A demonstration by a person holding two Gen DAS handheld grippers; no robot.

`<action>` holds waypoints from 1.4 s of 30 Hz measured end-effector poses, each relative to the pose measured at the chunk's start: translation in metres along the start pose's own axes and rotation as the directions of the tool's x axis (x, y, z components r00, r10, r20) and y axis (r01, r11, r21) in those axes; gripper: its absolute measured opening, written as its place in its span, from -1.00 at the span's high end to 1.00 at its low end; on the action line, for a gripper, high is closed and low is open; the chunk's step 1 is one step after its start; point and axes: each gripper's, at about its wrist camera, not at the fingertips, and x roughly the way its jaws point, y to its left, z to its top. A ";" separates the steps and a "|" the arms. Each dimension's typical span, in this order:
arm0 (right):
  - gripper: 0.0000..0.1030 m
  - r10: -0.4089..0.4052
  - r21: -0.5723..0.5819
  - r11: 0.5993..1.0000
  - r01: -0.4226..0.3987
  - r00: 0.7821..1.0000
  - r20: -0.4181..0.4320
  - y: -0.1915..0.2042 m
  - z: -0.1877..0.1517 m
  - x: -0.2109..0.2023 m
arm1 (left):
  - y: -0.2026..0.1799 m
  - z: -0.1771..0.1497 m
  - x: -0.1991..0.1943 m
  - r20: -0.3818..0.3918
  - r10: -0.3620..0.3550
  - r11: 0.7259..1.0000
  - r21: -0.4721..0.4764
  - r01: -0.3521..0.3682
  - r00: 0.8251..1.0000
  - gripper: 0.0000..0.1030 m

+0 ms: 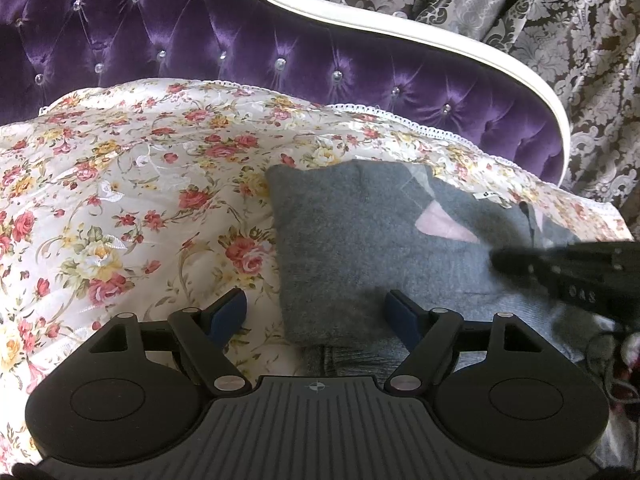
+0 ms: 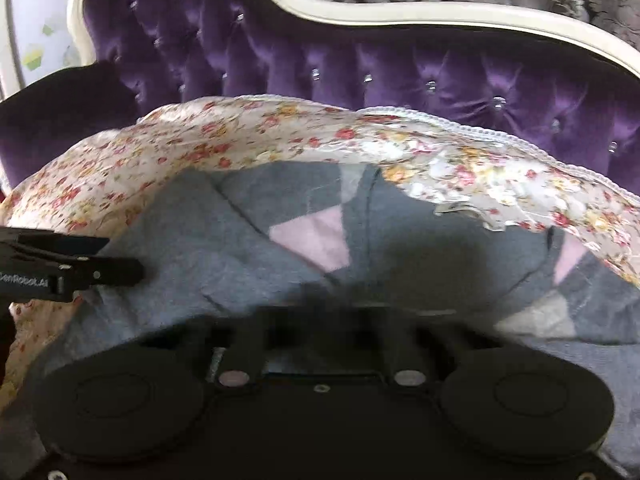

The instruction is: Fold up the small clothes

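**Grey sweater on a floral bedspread, one gripper spread wide, the other blurred**

In the left wrist view the left gripper (image 1: 316, 314) is seen spread wide, its blue pads (image 1: 230, 312) well apart. Nothing is held between them. The right-hand pad lies over the lower edge of the grey sweater (image 1: 360, 248), while the left-hand pad is over the floral bedspread (image 1: 132, 184); whether either pad touches the fabric cannot be told.

The sweater is laid on the bedspread, toward 3 o'clock of the left wrist view, partly folded, with pale pink diamond patches (image 1: 442, 226) showing near its upper right. A small white label (image 1: 490, 197) is seen at about 1 o'clock of the garment.

The right gripper (image 1: 504, 260) enters that view from 3 o'clock, its tip over the sweater's right part. In the right wrist view the same gripper (image 2: 320, 308) is blurred and in shadow; the arms of its fingers appear drawn close together over the grey knit, but whether cloth is pinched between them cannot be told. In this view the left gripper (image 2: 132, 272) is seen at 9 o'clock, over the sweater's (image 2: 208, 240) left edge.

Behind the bedspread, at 12 o'clock, a tufted purple headboard (image 1: 224, 36) with a white curved frame is seen, and a damask-patterned curtain (image 1: 540, 12) lies beyond it.
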 end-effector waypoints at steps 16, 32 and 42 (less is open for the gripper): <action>-0.06 -0.150 0.209 0.970 0.125 0.983 0.108 -0.039 -0.030 -0.053 | -0.003 -0.005 -0.003 0.011 0.008 0.999 0.038 -0.008 1.000 -0.54; -0.58 -0.367 0.444 0.846 0.296 0.926 0.083 -0.088 -0.129 -0.174 | -0.013 -0.031 -0.023 -0.009 -0.017 0.992 0.127 0.018 1.000 -0.98; -0.79 -0.204 0.494 0.862 0.115 0.971 0.129 -0.032 -0.174 -0.213 | -0.011 -0.098 -0.092 -0.117 -0.020 0.997 0.075 0.029 0.993 -0.98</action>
